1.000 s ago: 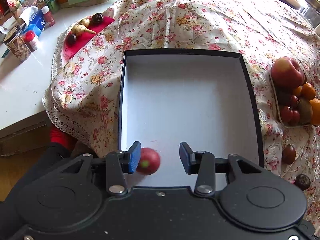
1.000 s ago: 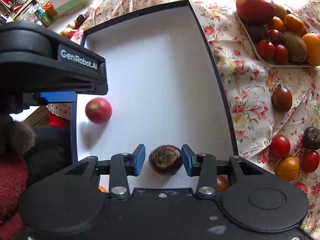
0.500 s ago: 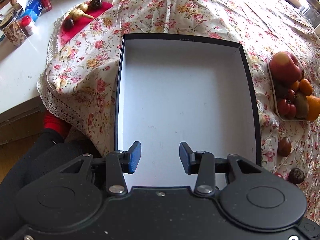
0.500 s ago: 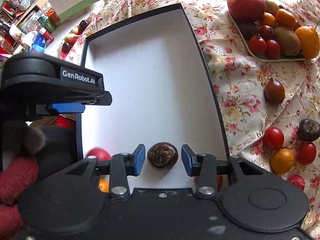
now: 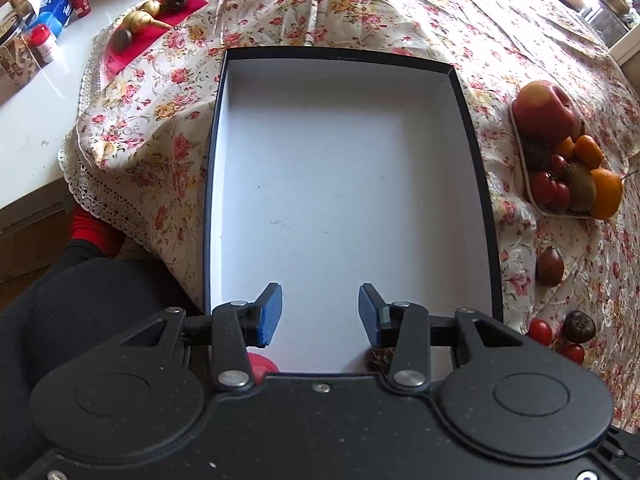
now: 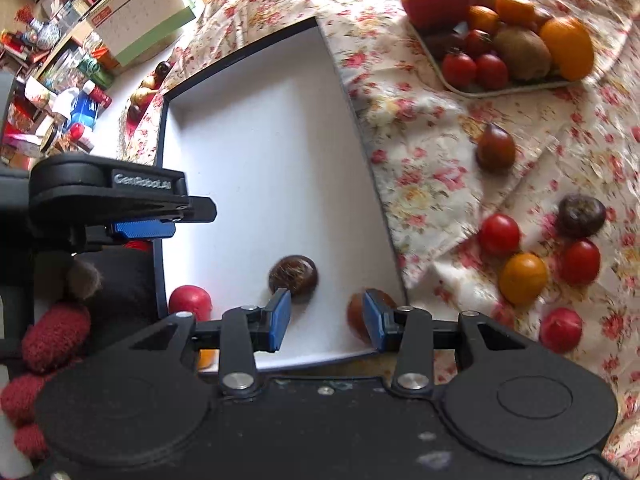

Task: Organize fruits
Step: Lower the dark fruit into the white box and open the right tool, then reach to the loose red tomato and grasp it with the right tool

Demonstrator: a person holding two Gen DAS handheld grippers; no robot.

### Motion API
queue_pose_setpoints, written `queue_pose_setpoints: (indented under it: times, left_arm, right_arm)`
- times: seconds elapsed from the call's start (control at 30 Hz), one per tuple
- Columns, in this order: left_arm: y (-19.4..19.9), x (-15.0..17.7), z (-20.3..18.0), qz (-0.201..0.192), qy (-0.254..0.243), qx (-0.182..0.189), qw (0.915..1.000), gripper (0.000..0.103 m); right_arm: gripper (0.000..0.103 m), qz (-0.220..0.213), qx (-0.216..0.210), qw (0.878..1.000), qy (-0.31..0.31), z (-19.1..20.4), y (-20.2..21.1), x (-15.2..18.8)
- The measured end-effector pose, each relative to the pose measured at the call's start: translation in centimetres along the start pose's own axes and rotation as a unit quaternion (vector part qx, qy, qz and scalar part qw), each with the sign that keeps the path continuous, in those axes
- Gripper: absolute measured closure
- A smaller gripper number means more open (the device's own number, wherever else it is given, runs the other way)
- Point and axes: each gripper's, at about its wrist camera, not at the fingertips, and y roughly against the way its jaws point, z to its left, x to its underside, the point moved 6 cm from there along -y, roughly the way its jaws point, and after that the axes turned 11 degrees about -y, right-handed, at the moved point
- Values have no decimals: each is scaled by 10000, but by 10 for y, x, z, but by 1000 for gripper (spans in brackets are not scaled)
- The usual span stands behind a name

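Note:
A white-lined box with a dark rim [image 5: 478, 184] [image 6: 352, 96] lies on the floral cloth. Near its front edge lie a red fruit [image 6: 190, 300] [image 5: 262, 364], a dark brown round fruit [image 6: 293, 276] [image 5: 378, 358], a brown fruit [image 6: 356, 314] and an orange one half hidden under my right gripper. My left gripper [image 5: 319, 312] is open and empty above the box's near end; it also shows in the right wrist view [image 6: 140, 229]. My right gripper [image 6: 325, 320] is open and empty, just behind the dark brown fruit.
A tray [image 6: 520, 88] [image 5: 524, 184] holds an apple, oranges, kiwis and tomatoes at the right. Loose tomatoes and dark fruits [image 6: 500, 234] [image 5: 550, 266] lie on the cloth right of the box. Bottles and jars [image 5: 44, 36] crowd the white counter at the far left.
The left gripper let the red fruit drop into the box and drew back. The right gripper released the dark brown fruit and pulled back and to the right.

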Motion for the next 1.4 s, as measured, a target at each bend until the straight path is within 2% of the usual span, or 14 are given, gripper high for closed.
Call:
queue_pose_setpoints:
  times: [0.3, 0.6, 0.8, 0.9, 1.17, 1.37, 1.4]
  left_arm:
    - [-1, 19, -25, -139, -287, 23, 9995, 53]
    - [-3, 40, -46, -310, -614, -118, 9976, 53]
    - [-4, 43, -61, -371, -1028, -294, 9936, 53]
    - [-7, 45, -64, -344, -1108, -305, 9928, 53]
    - [-11, 48, -67, -252, -1169, -314, 9923, 53]
    - [-11, 48, -67, -265, -1173, -264, 9924, 53]
    - [-11, 48, -68, -264, -1177, -243, 9924, 53]
  right_arm:
    - [60, -408, 338, 9970, -565, -63, 25, -2]
    - [60, -908, 804, 9853, -1207, -133, 52, -21]
    - [60, -1009, 1003, 9761, -1646, -181, 62, -31]
    - [59, -907, 956, 9746, -1813, -190, 54, -32]
    - [59, -611, 715, 9790, -1806, -178, 12, -35]
    - [60, -640, 910, 9777, -1781, -181, -5, -38]
    - [65, -629, 879, 9782, -1774, -181, -6, -39]
